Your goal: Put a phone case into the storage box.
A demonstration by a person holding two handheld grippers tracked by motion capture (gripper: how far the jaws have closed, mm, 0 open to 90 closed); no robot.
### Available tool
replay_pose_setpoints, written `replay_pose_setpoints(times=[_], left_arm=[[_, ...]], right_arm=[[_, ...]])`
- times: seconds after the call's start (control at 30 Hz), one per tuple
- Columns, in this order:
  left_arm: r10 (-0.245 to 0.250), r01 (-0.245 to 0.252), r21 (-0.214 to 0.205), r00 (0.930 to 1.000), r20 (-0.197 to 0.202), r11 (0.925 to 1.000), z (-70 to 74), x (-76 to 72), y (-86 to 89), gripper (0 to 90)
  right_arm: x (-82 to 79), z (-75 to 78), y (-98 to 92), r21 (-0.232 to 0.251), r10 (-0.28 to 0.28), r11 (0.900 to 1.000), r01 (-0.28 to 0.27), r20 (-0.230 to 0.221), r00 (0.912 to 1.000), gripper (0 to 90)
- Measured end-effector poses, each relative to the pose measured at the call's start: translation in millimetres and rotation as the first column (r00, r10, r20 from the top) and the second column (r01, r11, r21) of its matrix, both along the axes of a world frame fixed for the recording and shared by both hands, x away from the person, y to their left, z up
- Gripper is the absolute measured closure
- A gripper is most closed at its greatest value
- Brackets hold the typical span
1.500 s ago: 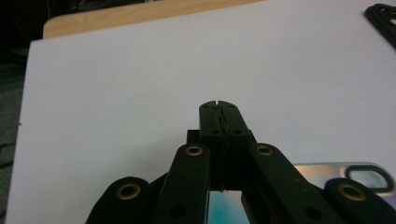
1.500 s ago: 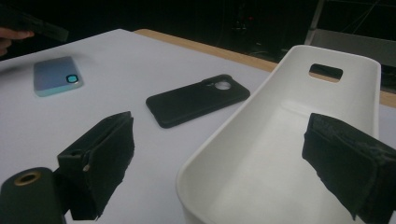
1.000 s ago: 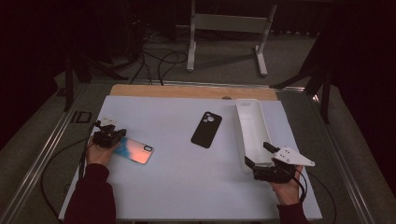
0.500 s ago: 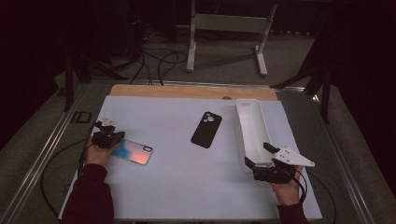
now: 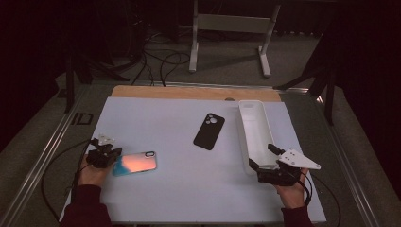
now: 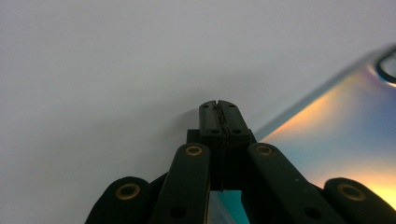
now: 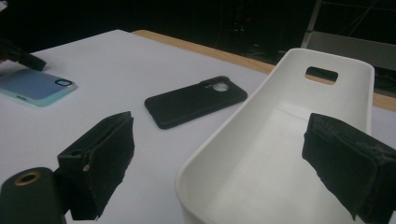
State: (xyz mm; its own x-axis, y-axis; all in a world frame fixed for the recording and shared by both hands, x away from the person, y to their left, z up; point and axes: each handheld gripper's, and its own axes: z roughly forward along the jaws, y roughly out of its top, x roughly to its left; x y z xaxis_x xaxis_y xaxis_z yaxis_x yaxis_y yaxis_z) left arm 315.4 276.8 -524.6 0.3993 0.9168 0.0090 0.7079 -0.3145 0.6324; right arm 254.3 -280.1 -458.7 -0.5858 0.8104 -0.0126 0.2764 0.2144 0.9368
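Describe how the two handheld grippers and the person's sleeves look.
Both grippers are black, with brass-coloured rivets on the linkages. The left gripper has small pale parts on top; its fingers are blocky with ridged pads. The right gripper carries a grey three-cornered plate and wider rough-padded fingers. Thin black cables trail from each. Sleeves are dark maroon.

I see the iridescent phone case (image 5: 135, 163) lying flat at the left of the surface (image 5: 165, 127), camera hole toward the middle. The long white tray (image 5: 255, 135) lies upright at the right, its long axis running away from me.
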Motion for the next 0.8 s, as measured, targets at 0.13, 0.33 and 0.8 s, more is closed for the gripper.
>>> replay_pose_setpoints(times=[0.13, 0.33, 0.8], left_arm=[[-0.004, 0.004, -0.001, 1.0, 0.001, 1.0, 0.1, -3.8, -2.0, 90.0], [-0.089, 0.089, -0.032, 0.9961, 0.001, 0.9956, 0.7, -46.2, -22.8, 90.0], [-0.096, 0.105, -0.07, 0.9873, 0.127, 0.992, 14.9, -49.9, -25.3, 85.1]], right_arm=[[0.5, 0.4, -0.2, 0.001, 0.001, 1.0, -0.001, 0.002, 1.0, 8.7], [0.9, 1.8, -0.6, 0.0, 0.001, 1.0, -0.001, 0.008, 1.0, 8.7], [3.8, 2.4, 0.9, -0.007, -0.009, 0.9999, 0.009, 0.023, 0.9997, 8.6]])
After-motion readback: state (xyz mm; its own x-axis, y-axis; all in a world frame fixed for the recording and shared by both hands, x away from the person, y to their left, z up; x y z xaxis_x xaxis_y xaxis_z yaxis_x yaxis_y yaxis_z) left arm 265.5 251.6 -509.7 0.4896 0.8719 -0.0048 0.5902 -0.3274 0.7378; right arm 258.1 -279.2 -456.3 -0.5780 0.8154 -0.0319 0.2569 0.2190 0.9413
